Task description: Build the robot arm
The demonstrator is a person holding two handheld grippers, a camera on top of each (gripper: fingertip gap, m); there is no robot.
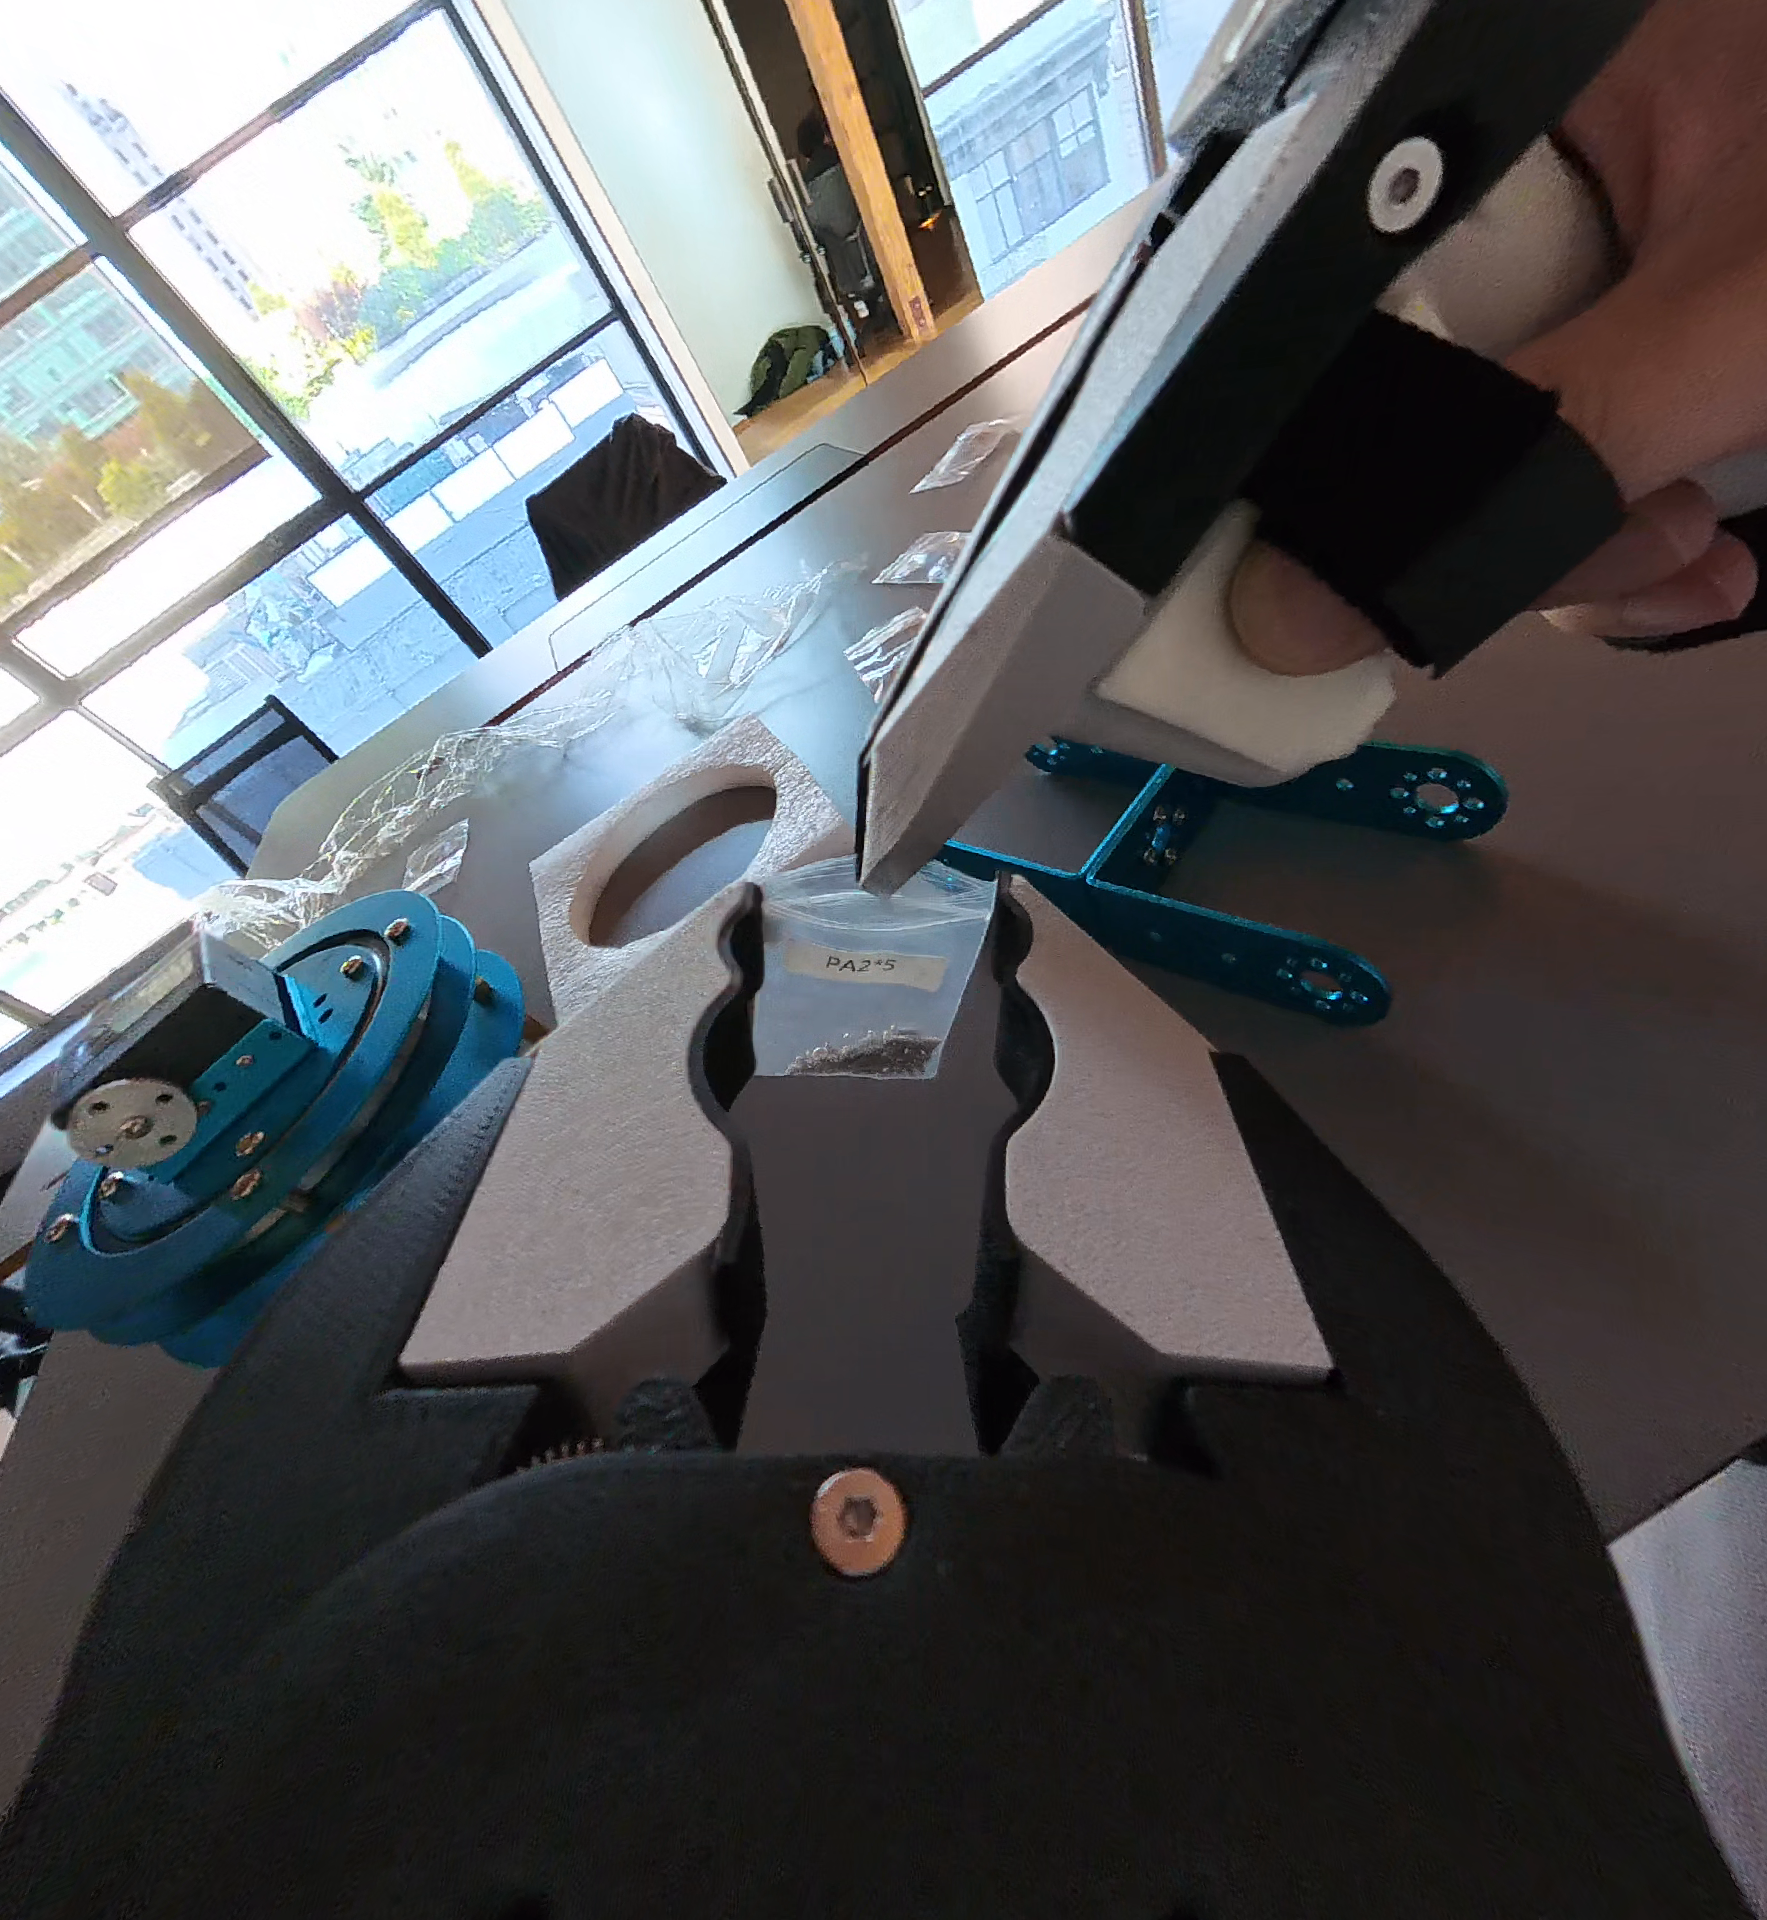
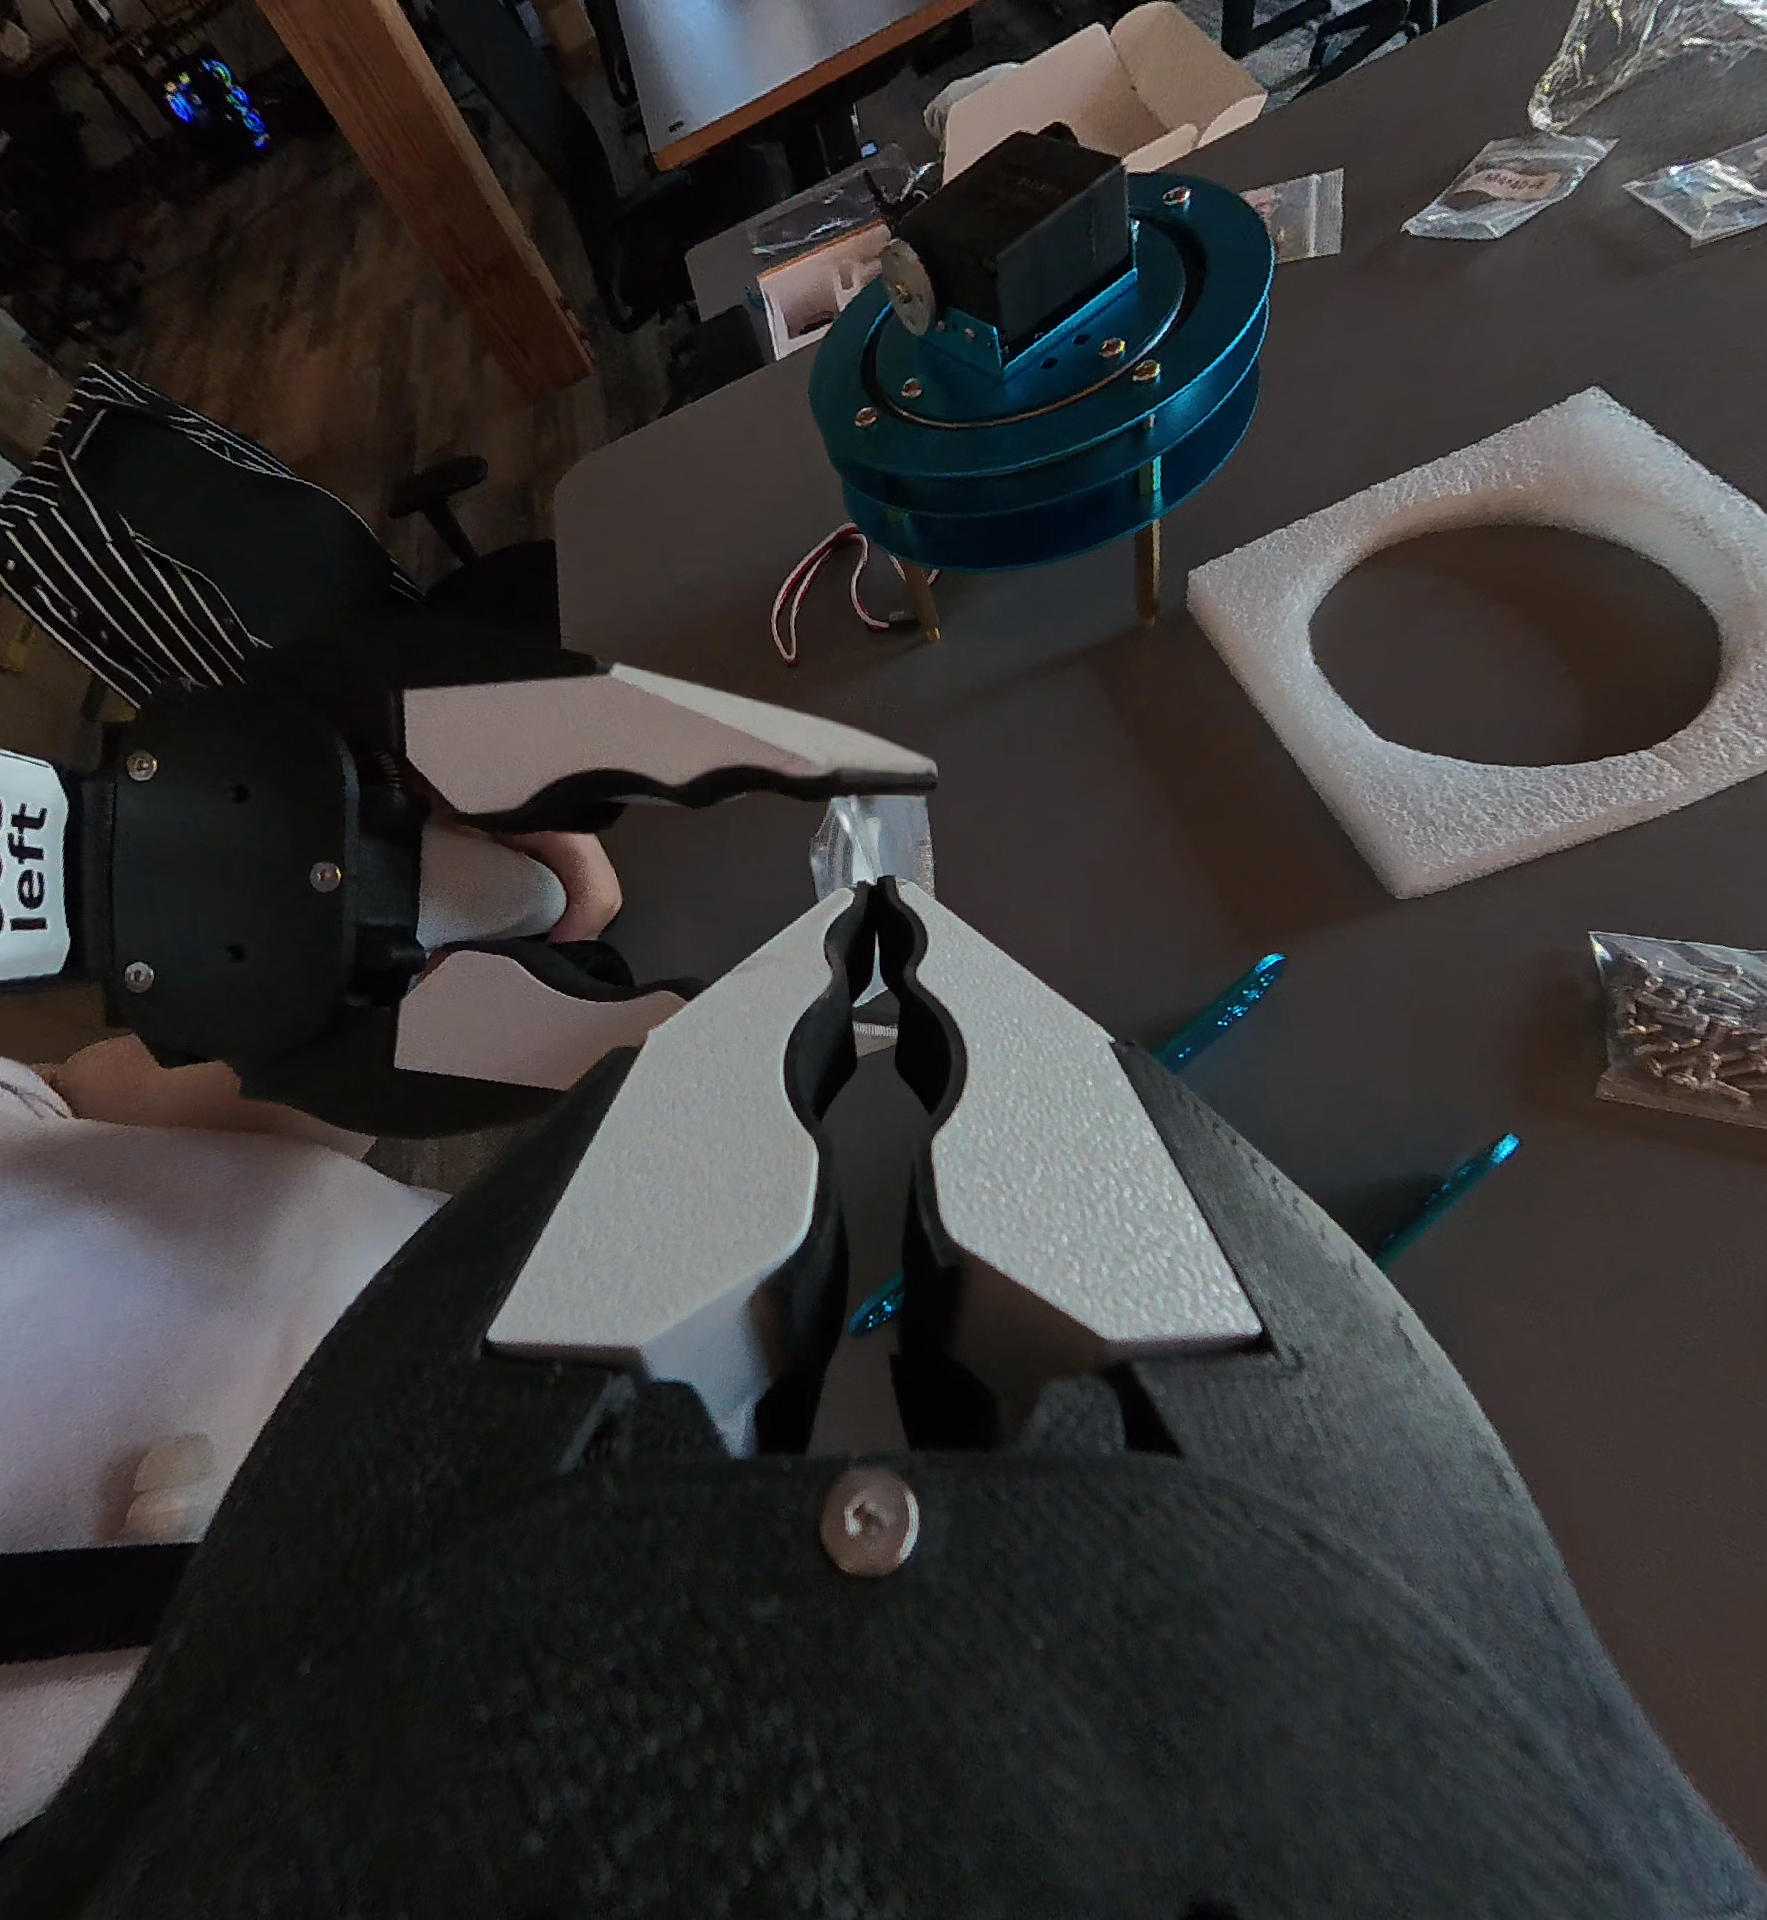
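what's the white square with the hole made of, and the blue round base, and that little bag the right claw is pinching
White square: looks like soft packing foam, from its grainy, matte surface.
Blue round base: likely anodized aluminium, going by its glossy metallic blue and brass-coloured screws.
Little bag: thin clear plastic with a zip strip, held at its top by the shut right claw.

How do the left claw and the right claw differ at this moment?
The left claw is open, its fingers on either side of a small clear bag; the right claw is shut, pinching the bag's top edge. The left claw comes in low over the table; the right claw reaches down from above. Both have white fingers with black wavy pads.
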